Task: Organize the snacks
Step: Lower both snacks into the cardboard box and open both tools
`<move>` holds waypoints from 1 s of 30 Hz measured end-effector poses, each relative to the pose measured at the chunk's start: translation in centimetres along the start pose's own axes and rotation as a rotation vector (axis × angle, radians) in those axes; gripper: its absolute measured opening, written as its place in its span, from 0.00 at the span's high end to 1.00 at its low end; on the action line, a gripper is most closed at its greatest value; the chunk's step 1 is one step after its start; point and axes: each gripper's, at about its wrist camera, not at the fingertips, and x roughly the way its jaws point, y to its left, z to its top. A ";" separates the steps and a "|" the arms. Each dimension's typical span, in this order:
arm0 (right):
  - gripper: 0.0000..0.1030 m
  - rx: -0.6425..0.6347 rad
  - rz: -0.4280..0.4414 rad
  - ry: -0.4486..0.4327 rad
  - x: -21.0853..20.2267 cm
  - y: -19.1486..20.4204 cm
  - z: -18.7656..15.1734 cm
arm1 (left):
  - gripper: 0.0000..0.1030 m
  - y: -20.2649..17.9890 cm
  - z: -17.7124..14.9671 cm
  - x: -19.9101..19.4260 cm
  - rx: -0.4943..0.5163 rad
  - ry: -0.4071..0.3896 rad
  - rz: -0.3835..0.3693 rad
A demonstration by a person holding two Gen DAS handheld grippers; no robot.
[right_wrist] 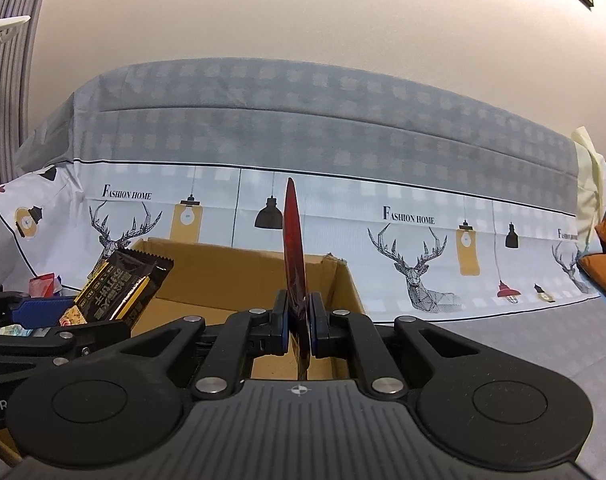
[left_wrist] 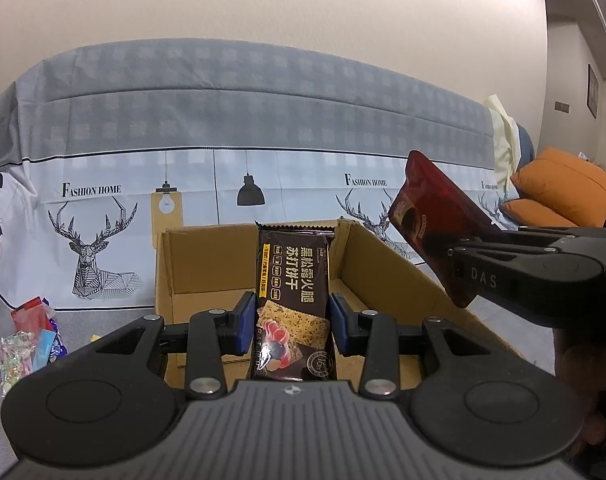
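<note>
My left gripper [left_wrist: 293, 326] is shut on a dark brown cracker packet [left_wrist: 291, 280] and holds it upright over the open cardboard box [left_wrist: 207, 264]. The packet also shows at the left of the right wrist view [right_wrist: 119, 292]. My right gripper [right_wrist: 299, 320] is shut on a flat dark red snack packet [right_wrist: 294, 256], seen edge-on, above the box [right_wrist: 239, 276]. In the left wrist view the red packet [left_wrist: 435, 216] sticks up at the right, over the box's right wall, held by the right gripper [left_wrist: 463, 264].
The box sits on a grey cloth in front of a sofa draped in a deer-print cover [left_wrist: 95, 248]. A heap of loose snack packets [left_wrist: 27, 340] lies at the left. Orange cushions [left_wrist: 563, 192] lie at the far right.
</note>
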 end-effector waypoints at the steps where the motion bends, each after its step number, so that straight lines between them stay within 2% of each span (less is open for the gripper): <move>1: 0.90 0.000 -0.001 0.000 0.0 0.0 0.0 | 0.59 0.0 0.0 0.0 0.000 0.000 0.000; 18: 0.90 -0.002 -0.001 -0.010 0.1 0.3 -0.1 | 0.59 0.2 0.1 0.2 -0.010 0.005 0.006; 21: 0.90 -0.002 0.000 -0.004 0.3 0.3 -0.1 | 0.58 0.1 0.2 0.3 -0.009 0.011 -0.016; 22: 0.90 -0.002 -0.001 -0.001 0.3 0.3 -0.1 | 0.55 0.2 0.2 0.4 -0.009 0.017 -0.027; 23: 0.90 -0.001 -0.006 0.001 0.4 0.3 -0.1 | 0.44 0.2 0.2 0.4 -0.008 0.020 -0.026; 25: 0.79 -0.001 -0.034 0.019 0.7 0.3 -0.1 | 0.33 0.3 0.2 0.3 -0.009 0.006 -0.008; 26: 0.60 -0.002 -0.057 0.027 1.0 0.2 -0.2 | 0.33 0.4 0.3 0.3 -0.012 0.003 -0.003; 27: 0.49 -0.002 -0.091 0.036 1.1 0.2 -0.3 | 0.33 0.8 0.4 0.3 -0.021 0.003 0.005; 30: 0.47 0.017 -0.193 0.109 2.2 -0.7 -0.6 | 0.30 1.9 0.6 0.5 -0.055 0.015 0.057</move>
